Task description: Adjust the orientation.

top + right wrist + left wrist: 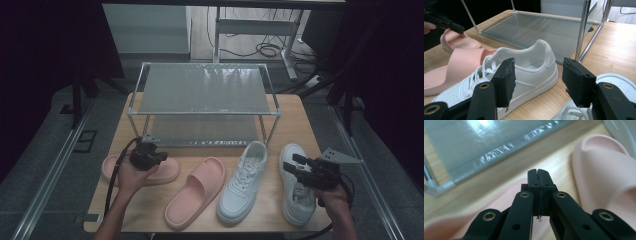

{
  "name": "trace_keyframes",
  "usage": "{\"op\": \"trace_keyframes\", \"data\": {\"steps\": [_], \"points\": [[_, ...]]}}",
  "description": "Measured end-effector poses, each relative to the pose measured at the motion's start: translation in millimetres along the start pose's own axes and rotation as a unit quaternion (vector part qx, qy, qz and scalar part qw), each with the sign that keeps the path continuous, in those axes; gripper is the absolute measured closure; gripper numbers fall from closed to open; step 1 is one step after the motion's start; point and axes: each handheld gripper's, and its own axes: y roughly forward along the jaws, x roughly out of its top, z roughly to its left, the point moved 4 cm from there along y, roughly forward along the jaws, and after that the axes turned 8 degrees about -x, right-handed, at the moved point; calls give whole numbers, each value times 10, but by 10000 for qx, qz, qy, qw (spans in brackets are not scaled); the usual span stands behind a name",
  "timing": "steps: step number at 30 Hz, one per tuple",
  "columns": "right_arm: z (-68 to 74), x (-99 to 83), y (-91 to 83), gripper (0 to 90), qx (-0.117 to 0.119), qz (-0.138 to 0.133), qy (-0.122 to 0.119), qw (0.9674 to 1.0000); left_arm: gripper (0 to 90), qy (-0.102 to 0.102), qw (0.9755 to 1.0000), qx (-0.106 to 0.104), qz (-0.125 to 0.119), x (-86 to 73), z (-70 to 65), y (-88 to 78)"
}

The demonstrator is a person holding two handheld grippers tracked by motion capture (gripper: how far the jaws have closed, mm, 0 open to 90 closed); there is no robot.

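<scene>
A pale wooden counter [295, 112] sits in a dim room, dark curtains on both sides and cables on the floor beyond. On it, at the left, lies a pink slide [162, 172], flat on its sole, with the left hand-held gripper [161, 156] hovering right over its near end. The jaws are pressed together with nothing between them; the left gripper view shows them shut tight above the slide's ribbed pink surface [506, 192]. Just beside it, toward the middle, lies the second pink slide [197, 192], angled with its toe toward the person. Next along comes a white sneaker [243, 182], laces up, heel pointing at the rack. Another white sneaker [295, 192] lies at the far right, and over it the right hand-held gripper [290, 164] hangs with jaws spread wide, gripping nothing; its own view frames the first sneaker's heel [536, 62] between the open pads. Behind all four shoes stands a two-tier metal shoe rack [205, 90], both shelves bare, its front rail near the slides' far ends.
</scene>
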Motion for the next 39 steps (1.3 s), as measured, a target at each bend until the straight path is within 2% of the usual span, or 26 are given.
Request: {"op": "trace_keyframes", "data": {"steps": [6, 13, 17, 18, 19, 23, 26, 27, 30, 34, 39], "points": [[-6, -12, 24, 444, -21, 18, 5, 10000, 900, -39, 9996, 84, 274, 97, 85, 217], [1, -17, 32, 443, -9, 46, -16, 10000, 900, -292, 9981, 169, 515, 106, 201, 472], [-9, -26, 37, 443, -10, 62, 2, 10000, 900, -283, 9969, 170, 718, 93, 236, 579], [-9, -26, 37, 443, -10, 62, 2, 10000, 900, -283, 9969, 170, 718, 93, 236, 579], [-10, -26, 38, 443, -10, 67, -6, 10000, 900, -375, 9964, 181, 744, 83, 235, 597], [-9, -26, 32, 442, -4, 68, -18, 10000, 900, -363, 9956, 199, 838, 61, 227, 617], [-23, -27, 31, 443, -17, 54, 15, 10000, 900, -281, 9957, 164, 871, 46, 193, 605], [-26, -29, 29, 442, -23, 53, 21, 10000, 900, -332, 9956, 182, 863, 32, 175, 600], [-18, -30, 18, 442, -19, 62, 13, 10000, 900, -362, 9958, 99, 840, -17, 141, 573], [-14, -20, 9, 442, -6, 44, -5, 10000, 900, -300, 9957, 94, 870, -95, 112, 518], [-30, -33, 19, 442, -32, 66, 15, 10000, 900, -291, 9964, 9, 801, -259, 28, 414]]}}
